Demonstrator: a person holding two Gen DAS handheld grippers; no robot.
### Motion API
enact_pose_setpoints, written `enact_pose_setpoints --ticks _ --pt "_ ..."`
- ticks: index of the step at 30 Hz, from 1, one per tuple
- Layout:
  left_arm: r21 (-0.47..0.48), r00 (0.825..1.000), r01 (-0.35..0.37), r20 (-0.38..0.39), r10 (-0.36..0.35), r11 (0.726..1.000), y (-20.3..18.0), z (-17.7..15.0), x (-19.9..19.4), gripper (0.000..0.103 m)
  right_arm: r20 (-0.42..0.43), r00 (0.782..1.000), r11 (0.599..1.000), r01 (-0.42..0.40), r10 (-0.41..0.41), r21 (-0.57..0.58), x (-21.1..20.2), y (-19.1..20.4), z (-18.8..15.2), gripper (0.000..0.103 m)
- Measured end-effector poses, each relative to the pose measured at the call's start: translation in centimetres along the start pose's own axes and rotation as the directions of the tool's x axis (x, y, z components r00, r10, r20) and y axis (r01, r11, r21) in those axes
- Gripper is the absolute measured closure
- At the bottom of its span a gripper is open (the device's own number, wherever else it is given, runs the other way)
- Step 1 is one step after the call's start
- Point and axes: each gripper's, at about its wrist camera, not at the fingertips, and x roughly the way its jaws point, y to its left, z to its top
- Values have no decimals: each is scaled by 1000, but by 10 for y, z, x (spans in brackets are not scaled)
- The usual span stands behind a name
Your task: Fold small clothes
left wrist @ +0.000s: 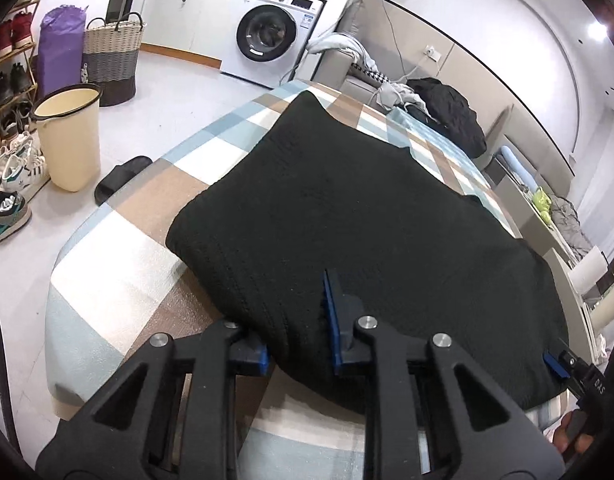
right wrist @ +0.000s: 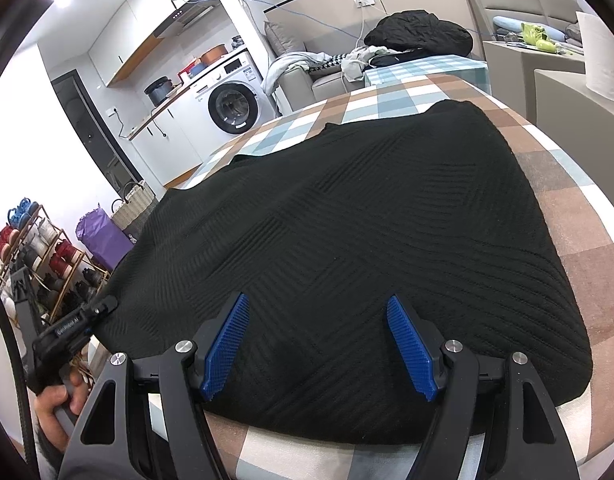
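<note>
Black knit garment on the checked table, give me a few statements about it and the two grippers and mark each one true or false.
1. The black knit garment lies spread on the checked tablecloth. True.
2. The right gripper is clamped shut. False: its blue pads are wide apart above the near hem.
3. The left gripper has the garment's near corner between its pads. True.
4. A red sock lies on the garment. False: nothing lies on it.
5. The washing machine door is closed. True.
</note>
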Motion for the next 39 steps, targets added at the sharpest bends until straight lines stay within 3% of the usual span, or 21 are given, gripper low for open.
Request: enact_pose_setpoints --ticks 5,8,11,13,16,18,20,22,23,24,26,29,31,33,39 --pt "119 996 -39 89 28 992 -28 7 -14 86 -3 1000 1000 0 0 -1 1 -1 2 30" --pt "212 988 -43 153 10 976 -54 18 -24 88 -3 1000 1000 1 -1 -2 0 -2 1 30" --pt "363 971 -37 233 -53 931 -99 24 -34 89 -2 1000 1000 -3 3 0 -1 -3 0 30" --pt "480 961 10 237 -141 877 -139 21 -38 90 2 1000 1000 -3 3 4 -2 -5 1 30" --pt "610 950 100 176 -257 786 -190 6 -39 92 9 1000 1000 2 -2 11 -4 -9 2 30" --pt "693 945 197 53 -322 693 -224 -17 -31 92 14 1000 1000 8 -8 25 -5 -14 3 30" --pt "737 938 275 -65 -341 617 -244 -39 -25 90 18 1000 999 14 -15 34 -6 -18 4 30" --pt "737 918 363 -180 -352 570 -247 -55 -18 85 19 1000 999 23 -23 38 -7 -21 6 30" --pt "721 906 404 -232 -354 563 -245 -60 -15 80 20 999 999 31 -32 40 -8 -23 7 30" --pt "704 895 434 -268 -356 561 -241 -62 -14 77 22 999 998 43 -44 38 -9 -24 8 30" --pt "660 877 475 -300 -375 582 -226 -61 -18 56 22 998 998 51 -52 38 -12 -25 8 30" --pt "620 881 466 -259 -395 631 -203 -46 -26 36 45 997 998 54 -56 40 -22 -27 12 30" --pt "587 891 448 -227 -394 674 -185 -30 -29 33 62 997 998 42 -45 53 -30 -29 15 30" --pt "556 903 425 -200 -381 714 -164 -17 -26 30 60 998 997 -20 15 80 -32 -31 19 30" --pt "447 930 369 -180 -322 815 -105 17 -6 30 -37 989 985 -139 144 97 -4 -14 20 30"
